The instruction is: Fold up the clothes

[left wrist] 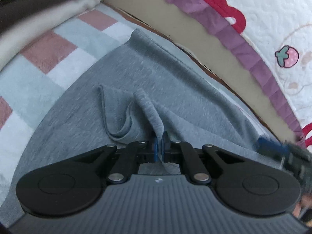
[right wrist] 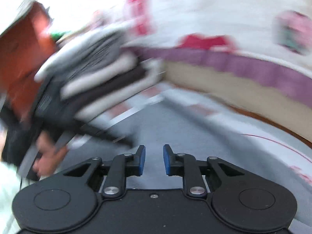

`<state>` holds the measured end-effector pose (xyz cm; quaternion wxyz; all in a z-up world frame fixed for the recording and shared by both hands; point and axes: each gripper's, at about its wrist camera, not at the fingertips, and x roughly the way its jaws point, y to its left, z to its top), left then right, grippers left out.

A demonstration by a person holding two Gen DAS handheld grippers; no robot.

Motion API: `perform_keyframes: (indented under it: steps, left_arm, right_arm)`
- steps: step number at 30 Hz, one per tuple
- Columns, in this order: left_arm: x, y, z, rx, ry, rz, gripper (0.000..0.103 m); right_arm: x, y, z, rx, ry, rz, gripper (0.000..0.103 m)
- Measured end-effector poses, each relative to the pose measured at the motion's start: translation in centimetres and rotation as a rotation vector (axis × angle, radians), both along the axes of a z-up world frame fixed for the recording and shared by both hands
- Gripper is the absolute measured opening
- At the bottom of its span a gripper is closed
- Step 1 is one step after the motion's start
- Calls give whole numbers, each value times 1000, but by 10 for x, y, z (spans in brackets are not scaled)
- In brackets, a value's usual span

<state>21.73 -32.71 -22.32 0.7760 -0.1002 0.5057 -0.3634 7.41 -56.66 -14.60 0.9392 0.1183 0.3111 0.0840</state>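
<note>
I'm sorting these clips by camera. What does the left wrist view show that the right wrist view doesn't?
Only the left wrist view: the left gripper shut on a ridge of the grey knit garment, and a strawberry print.

Only the right wrist view: the open, empty right gripper and a blurred stack of folded clothes.

Both: the checked mat and purple frill.

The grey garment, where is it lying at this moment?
In the left wrist view the grey garment lies spread on the checked blanket, beside the bed's purple frill on the right; the left tongs pinch a fold.
</note>
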Motion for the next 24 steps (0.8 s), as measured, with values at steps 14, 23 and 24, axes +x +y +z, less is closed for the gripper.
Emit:
perform_keyframes:
  steps: [14,23,24]
  left_arm:
    - [-5,-5,3,34,-35,-15,3]
    - [-6,-6,5,53,-63,-28,3]
    - [-6,-5,5,51,-62,-26,3]
  right_arm:
    - [10,-101,-48,-239,261,-93,44]
    - [13,-121,-28,-273,182,-282,0]
    - [15,-121,-27,-307,191,-310,0]
